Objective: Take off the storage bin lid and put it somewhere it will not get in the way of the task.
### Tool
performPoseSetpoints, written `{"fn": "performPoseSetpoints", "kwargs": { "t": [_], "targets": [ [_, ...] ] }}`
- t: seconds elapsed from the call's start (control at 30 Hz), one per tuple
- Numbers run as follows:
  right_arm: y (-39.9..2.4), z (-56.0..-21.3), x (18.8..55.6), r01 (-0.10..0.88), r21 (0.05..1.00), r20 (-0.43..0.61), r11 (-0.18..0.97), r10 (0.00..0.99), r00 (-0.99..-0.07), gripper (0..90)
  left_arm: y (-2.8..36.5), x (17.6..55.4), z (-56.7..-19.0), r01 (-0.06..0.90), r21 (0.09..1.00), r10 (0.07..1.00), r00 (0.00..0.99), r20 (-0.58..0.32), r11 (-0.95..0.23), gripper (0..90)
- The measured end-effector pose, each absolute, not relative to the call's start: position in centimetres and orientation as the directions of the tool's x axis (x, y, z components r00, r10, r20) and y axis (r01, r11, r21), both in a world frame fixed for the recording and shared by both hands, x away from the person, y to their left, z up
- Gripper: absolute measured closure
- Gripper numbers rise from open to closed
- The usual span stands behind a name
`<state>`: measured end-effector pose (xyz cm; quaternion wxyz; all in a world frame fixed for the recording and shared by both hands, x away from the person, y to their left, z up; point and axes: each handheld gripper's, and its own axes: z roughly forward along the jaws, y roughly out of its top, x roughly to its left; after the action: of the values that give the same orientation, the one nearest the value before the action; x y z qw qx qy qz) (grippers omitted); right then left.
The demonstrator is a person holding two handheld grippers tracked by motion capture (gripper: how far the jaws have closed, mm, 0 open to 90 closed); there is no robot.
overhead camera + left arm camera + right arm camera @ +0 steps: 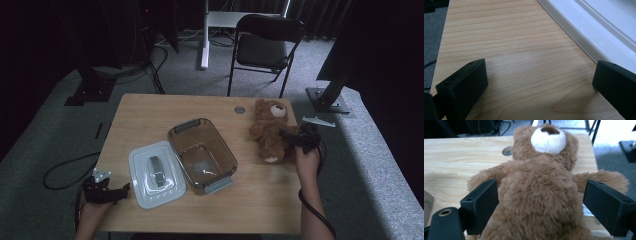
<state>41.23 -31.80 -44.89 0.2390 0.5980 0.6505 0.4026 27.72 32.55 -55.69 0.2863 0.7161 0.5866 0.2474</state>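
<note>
A brown teddy bear (270, 131) is straddled by the right gripper (295, 137) at the right of the table (150, 107), while the left gripper (117, 192) is held open at the lower left.

In the high view the bear is seen lying at the right of the tabletop, right of a clear brown container (201, 155) at the centre and a white lid (156, 173) left of it. In the right gripper view the bear's body (541, 195) is seen between the two black jaws, which are spread wide on either side of it; the left jaw is just at the fur, and contact cannot be told. In the left gripper view the jaws are set far apart over bare wood, nothing is held between them, and the lid's white rim (584, 35) is seen at the upper right.
</note>
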Motion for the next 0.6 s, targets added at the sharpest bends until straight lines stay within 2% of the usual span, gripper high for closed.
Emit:
{"fn": "performPoseSetpoints", "kwargs": {
  "t": [0.4, 0.6],
  "targets": [
    [-30.6, -47.1, 44.7, 0.666, 0.745, 0.187, -0.040, 0.971, -0.151, 12.3, 32.5, 27.7, -55.7, 0.698, 0.700, 0.981, 0.196, 0.018, -0.152, 0.5],
    [-29.8, -48.0, 45.3, 0.698, 0.716, 0.138, -0.003, 0.981, -0.137, 12.0, 32.5, 27.7, -55.7, 0.698, 0.699, 0.980, 0.200, 0.019, -0.156, 0.5]
  ]
}}
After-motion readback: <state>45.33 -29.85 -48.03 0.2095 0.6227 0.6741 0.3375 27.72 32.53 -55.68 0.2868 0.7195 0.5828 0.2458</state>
